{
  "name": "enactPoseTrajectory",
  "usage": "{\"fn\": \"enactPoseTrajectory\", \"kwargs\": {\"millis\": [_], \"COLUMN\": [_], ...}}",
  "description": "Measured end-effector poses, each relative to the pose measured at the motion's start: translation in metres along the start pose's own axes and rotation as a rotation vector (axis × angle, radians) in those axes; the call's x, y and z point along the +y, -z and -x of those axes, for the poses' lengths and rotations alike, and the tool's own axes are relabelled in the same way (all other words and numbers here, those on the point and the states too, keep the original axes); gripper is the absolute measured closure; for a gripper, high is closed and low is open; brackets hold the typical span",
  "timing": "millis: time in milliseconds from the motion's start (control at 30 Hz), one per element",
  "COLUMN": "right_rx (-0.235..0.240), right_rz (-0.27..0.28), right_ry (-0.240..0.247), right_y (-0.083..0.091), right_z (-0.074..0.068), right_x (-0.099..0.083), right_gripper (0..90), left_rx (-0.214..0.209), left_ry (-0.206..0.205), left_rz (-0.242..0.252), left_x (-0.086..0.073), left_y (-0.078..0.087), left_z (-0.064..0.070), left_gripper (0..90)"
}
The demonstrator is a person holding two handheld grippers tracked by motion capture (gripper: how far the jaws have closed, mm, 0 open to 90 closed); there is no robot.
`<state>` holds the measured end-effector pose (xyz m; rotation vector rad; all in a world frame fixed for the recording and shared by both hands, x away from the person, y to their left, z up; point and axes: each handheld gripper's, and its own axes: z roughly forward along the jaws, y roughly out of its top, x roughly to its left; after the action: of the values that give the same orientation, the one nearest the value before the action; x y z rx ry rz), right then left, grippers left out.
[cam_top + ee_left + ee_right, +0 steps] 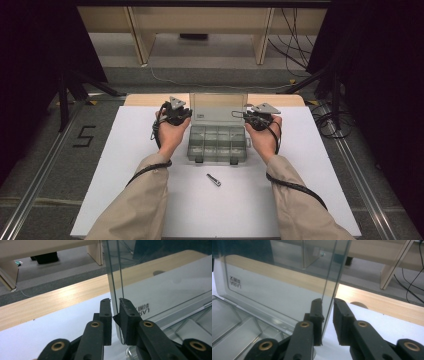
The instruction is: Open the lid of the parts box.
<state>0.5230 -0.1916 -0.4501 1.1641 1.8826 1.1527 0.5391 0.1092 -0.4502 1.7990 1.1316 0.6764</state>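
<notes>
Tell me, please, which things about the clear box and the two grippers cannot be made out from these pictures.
- High view: what lies in the compartments of the clear box is too small and glary to tell.
- High view: the small metal object on the white table is too small to identify.
- Left gripper view: the lid edge sits between the jaws; firm contact is unclear.
- Right gripper view: a gap shows beside the lid edge; grip uncertain.

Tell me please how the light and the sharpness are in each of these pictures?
High view: bright white table, dark surroundings, the small metal piece rather soft. Left gripper view: glare on the wooden edge, the transparent lid reflects faintly. Right gripper view: a bright patch on wood beside the lid, jaws sharp.
</notes>
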Motion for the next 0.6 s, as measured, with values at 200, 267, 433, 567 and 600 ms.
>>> {"fn": "enactPoseTrajectory", "kwargs": {"millis": [200, 267, 433, 567, 600], "right_rx": [0.028, 0.048, 0.12, 0.177, 0.186], "right_rz": [-0.029, -0.019, -0.009, -0.03, -0.03], "right_ry": [-0.017, -0.02, -0.016, 0.042, 0.05], "right_y": [0.005, 0.008, 0.023, 0.046, 0.051], "right_z": [0.001, 0.002, 0.001, -0.004, -0.005], "right_x": [-0.001, -0.001, -0.001, -0.004, -0.005], "right_gripper": [67.3, 58.5, 33.8, 25.6, 25.2], "left_rx": [-0.024, -0.071, -0.158, -0.157, -0.165], "left_ry": [0.022, 0.047, 0.034, -0.027, -0.034], "left_rz": [-0.006, -0.002, -0.021, -0.012, -0.012], "left_x": [-0.003, -0.001, 0.0, -0.007, -0.01], "left_y": [0.004, 0.009, 0.025, 0.052, 0.059], "left_z": [-0.001, -0.002, 0.001, 0.005, 0.006], "left_gripper": [69.4, 57.4, 23.6, 12.4, 9.8]}}
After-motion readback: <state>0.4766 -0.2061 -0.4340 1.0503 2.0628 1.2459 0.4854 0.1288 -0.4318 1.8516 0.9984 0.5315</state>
